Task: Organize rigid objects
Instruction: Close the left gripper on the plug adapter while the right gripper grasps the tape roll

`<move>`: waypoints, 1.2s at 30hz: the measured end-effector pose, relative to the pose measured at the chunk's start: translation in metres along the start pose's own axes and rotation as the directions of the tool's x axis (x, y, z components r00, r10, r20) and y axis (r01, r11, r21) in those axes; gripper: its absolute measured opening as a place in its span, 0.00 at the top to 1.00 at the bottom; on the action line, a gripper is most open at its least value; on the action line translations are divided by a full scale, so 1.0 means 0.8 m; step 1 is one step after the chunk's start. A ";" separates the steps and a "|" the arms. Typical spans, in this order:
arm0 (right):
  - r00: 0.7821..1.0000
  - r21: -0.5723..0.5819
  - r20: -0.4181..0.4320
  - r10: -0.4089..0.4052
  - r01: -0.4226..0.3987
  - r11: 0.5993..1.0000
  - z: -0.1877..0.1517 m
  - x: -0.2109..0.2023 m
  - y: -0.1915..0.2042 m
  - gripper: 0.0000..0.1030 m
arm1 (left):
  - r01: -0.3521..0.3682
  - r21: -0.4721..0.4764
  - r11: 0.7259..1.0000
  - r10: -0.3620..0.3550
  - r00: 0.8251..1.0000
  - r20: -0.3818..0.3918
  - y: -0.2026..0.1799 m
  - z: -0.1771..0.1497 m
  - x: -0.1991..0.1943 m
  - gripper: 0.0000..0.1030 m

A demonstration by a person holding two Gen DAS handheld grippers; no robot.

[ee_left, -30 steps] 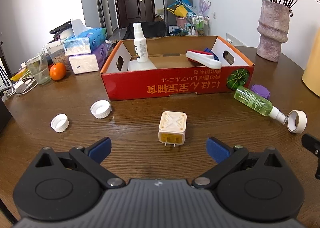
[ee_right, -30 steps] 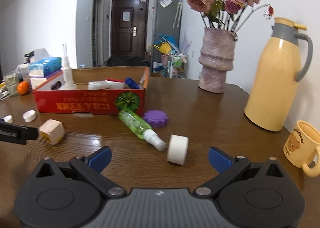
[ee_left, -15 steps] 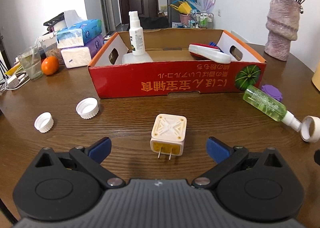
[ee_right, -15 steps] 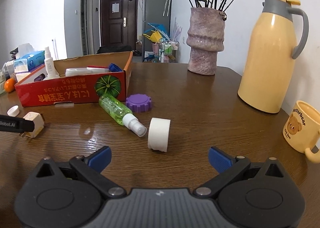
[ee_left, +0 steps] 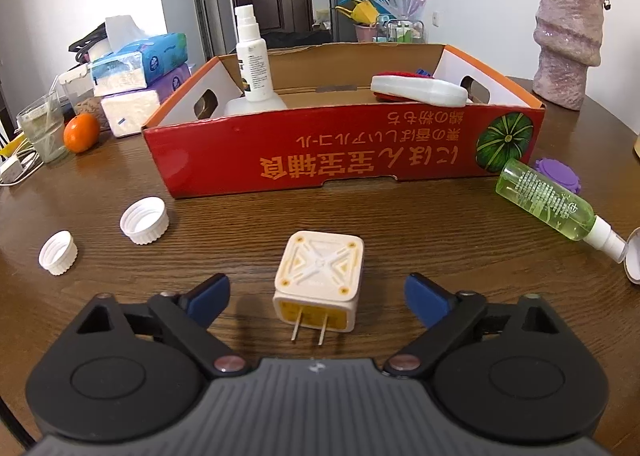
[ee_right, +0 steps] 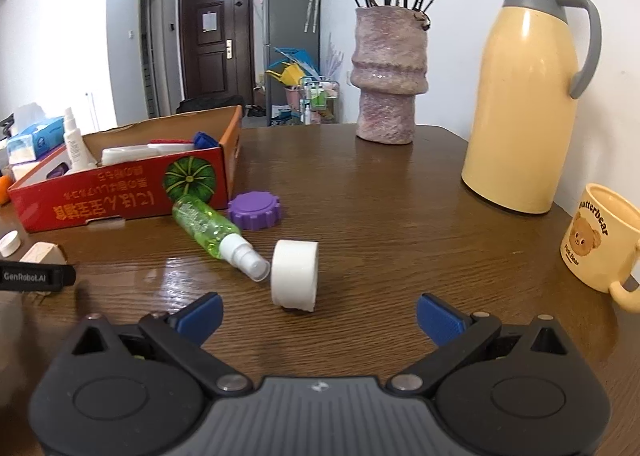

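Left gripper (ee_left: pixel 316 298), fingers spread wide and empty, straddles the plug adapter (ee_left: pixel 319 276); closing comes next. Right gripper (ee_right: pixel 318 314) gapes idle.

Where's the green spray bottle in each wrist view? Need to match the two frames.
Left wrist: green spray bottle lies on its side at the right edge, nozzle toward lower right, just off the red box's pumpkin corner.
Right wrist: green spray bottle lies left of centre, nozzle pointing at the white roll.
Shared landmark: the purple lid beside the bottle, next to the pumpkin print.
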State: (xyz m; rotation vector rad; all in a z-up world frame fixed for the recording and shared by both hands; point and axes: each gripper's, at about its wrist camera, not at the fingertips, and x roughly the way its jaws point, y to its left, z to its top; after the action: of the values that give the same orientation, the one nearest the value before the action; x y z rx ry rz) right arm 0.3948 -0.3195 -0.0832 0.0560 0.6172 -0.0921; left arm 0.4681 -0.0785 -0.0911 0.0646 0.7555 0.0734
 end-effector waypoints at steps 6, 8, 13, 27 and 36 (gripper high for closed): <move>1.000 0.011 0.001 -0.014 0.014 1.000 -0.002 0.008 0.001 0.00 | 0.038 -0.007 0.999 -0.038 0.999 0.017 -0.001 0.001 0.004 0.36; 1.000 0.012 0.001 -0.020 0.020 1.000 -0.003 0.011 0.002 0.00 | 0.054 -0.009 0.998 -0.054 0.998 0.022 0.000 0.001 0.003 0.45; 0.999 0.023 0.003 -0.032 0.032 0.999 -0.005 0.015 0.002 0.00 | 0.078 -0.023 0.997 -0.077 0.997 0.030 0.004 0.001 0.002 0.61; 0.998 0.029 0.050 -0.040 0.039 0.999 -0.009 0.016 0.005 0.01 | 0.090 -0.009 0.996 -0.089 0.993 0.078 0.007 0.003 -0.019 0.62; 0.997 0.038 0.068 -0.020 0.017 0.999 -0.004 0.020 0.006 0.12 | 0.118 -0.009 0.993 -0.117 0.986 0.117 0.008 0.005 -0.040 0.62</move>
State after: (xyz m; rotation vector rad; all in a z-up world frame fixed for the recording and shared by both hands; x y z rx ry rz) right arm 0.4063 -0.3154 -0.0952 0.0831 0.5476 -0.1229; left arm 0.4470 -0.0748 -0.0658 0.0085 0.6405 -0.0364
